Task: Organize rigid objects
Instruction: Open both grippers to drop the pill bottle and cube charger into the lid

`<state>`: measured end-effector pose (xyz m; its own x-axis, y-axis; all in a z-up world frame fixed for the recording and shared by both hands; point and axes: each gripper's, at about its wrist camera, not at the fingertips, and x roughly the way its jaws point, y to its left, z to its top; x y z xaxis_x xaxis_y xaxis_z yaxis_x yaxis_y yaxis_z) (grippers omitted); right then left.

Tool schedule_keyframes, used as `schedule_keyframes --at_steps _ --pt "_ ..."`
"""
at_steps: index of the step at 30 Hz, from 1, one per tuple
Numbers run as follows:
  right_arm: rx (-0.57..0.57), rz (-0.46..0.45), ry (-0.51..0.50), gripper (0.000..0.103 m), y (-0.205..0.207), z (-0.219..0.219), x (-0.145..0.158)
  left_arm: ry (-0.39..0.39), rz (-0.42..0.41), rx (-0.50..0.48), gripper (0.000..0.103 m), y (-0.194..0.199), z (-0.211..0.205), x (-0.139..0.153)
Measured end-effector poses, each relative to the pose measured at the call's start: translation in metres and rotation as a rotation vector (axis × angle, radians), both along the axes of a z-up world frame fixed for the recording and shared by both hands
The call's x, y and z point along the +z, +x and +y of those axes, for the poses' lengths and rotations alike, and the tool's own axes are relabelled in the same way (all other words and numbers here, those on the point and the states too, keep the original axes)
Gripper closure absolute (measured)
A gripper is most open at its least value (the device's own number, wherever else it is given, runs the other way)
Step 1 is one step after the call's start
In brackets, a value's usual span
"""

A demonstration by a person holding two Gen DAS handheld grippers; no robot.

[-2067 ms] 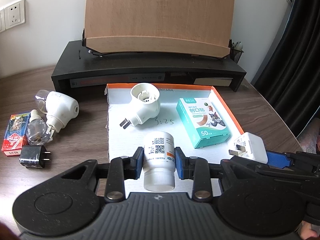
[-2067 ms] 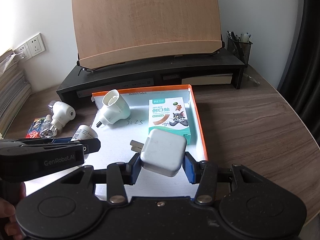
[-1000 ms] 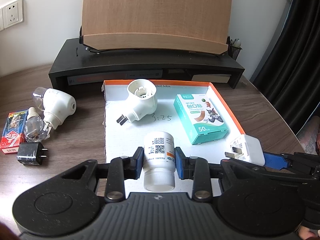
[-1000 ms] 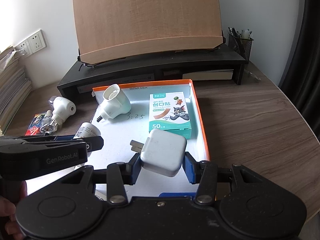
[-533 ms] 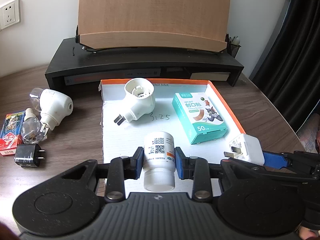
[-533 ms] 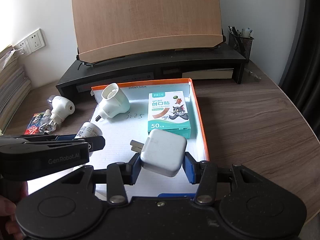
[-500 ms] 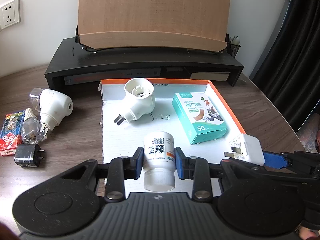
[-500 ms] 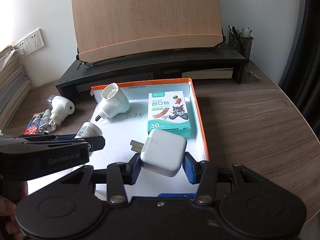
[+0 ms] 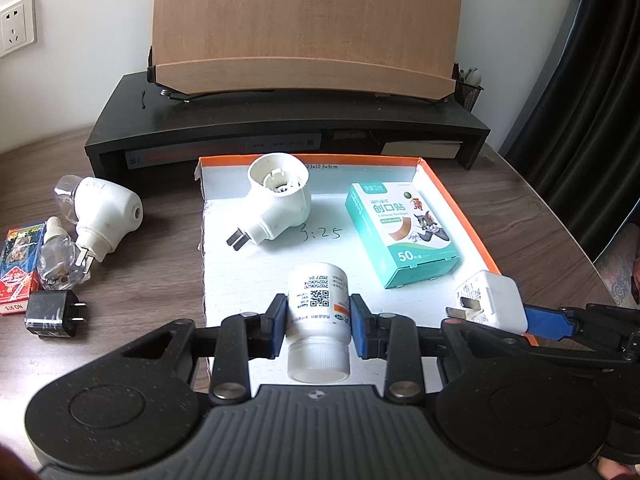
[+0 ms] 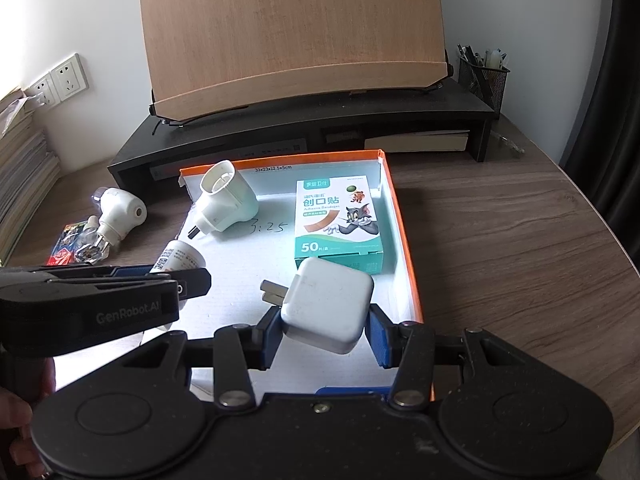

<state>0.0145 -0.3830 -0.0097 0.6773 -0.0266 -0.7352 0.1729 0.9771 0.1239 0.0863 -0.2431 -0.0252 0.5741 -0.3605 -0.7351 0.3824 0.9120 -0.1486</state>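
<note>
Two grippers, each w/ one object clamped. Left gripper (image 9: 318, 320): blue pads closed on a white pill bottle (image 9: 318, 304), cap toward the camera, held above the tray's near half. Right gripper (image 10: 322, 330): pads closed on a white charger (image 10: 326, 304), prongs pointing left, held over the tray's near right part, just in front of the plaster box.

Count: two white plug-in vaporizers, one in the tray (image 9: 278, 206), one on the table (image 9: 106, 216); two chargers, the white one and a black one (image 9: 52, 314) on the table at left; one teal plaster box (image 9: 402, 234); one pill bottle; one small clear bottle (image 9: 56, 256); one red pack (image 9: 18, 264).

Container: orange-rimmed tray (image 9: 460, 208), white floor marked "3:25". On its floor lay 2 items, vaporizer at rear left and plaster box at rear right.

View differences: left wrist view showed the black charger and the bottle's QR label; the pen cup was only partly visible at the monitor stand's (image 9: 280, 128) right end. Right wrist view showed the mesh pen cup (image 10: 482, 78) in full, a paper stack (image 10: 20, 168) at far left, and two wall sockets (image 10: 60, 80); the black charger was hidden behind the left gripper.
</note>
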Motion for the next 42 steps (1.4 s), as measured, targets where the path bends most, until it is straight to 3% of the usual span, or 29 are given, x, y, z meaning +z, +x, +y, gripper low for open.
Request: schedule_keyframes --at_steps 19,40,42 --pt "-0.016 0.023 0.002 0.046 0.005 -0.003 -0.008 -0.001 0.017 -0.008 0.070 0.007 -0.002 -0.005" --pt "-0.084 -0.045 0.000 0.043 -0.017 -0.025 0.007 0.007 0.052 -0.085 0.070 0.001 -0.028 -0.015" --pt "-0.089 -0.051 -0.001 0.042 -0.020 -0.027 0.009 0.011 0.051 -0.081 0.066 -0.001 -0.030 -0.014"
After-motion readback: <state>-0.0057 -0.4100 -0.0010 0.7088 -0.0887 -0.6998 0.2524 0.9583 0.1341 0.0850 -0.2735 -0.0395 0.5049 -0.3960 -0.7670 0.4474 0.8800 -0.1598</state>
